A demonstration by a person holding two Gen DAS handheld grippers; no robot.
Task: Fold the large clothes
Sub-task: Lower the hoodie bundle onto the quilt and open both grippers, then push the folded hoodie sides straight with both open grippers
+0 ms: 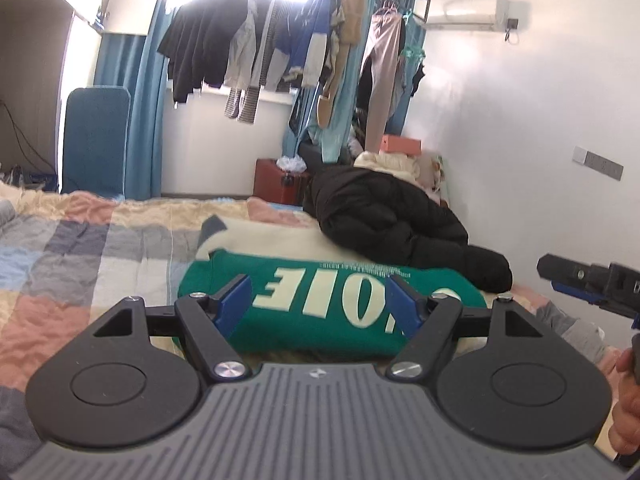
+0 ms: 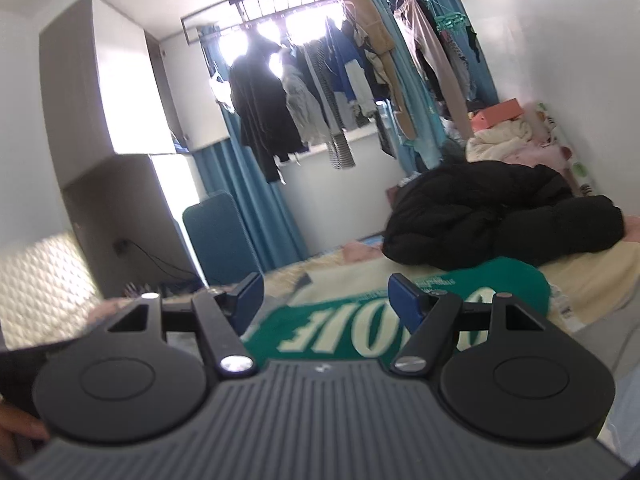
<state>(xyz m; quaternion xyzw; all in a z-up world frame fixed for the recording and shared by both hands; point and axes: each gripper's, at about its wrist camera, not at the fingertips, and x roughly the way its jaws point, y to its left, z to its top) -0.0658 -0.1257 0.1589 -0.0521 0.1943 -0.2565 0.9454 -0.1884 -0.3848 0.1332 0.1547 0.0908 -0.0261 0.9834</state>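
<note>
A green sweater with big cream letters point(image 1: 320, 304) lies folded on the bed, cream parts showing behind it. In the left wrist view my left gripper point(image 1: 320, 300) hovers over its near side, jaws wide apart with nothing between the blue pads point(image 1: 236, 300). The right gripper's black and blue tip point(image 1: 588, 284) pokes in from the right edge, above the bed. In the right wrist view the right gripper point(image 2: 326, 300) stands open above the same green sweater point(image 2: 360, 328), holding nothing.
A black puffer jacket point(image 1: 384, 216) is heaped behind the sweater, also black puffer jacket point(image 2: 500, 220). The checked bedspread point(image 1: 80, 256) stretches left. Clothes hang on a rack point(image 1: 280, 48) by the window. A hand point(image 1: 628, 408) shows at the right edge.
</note>
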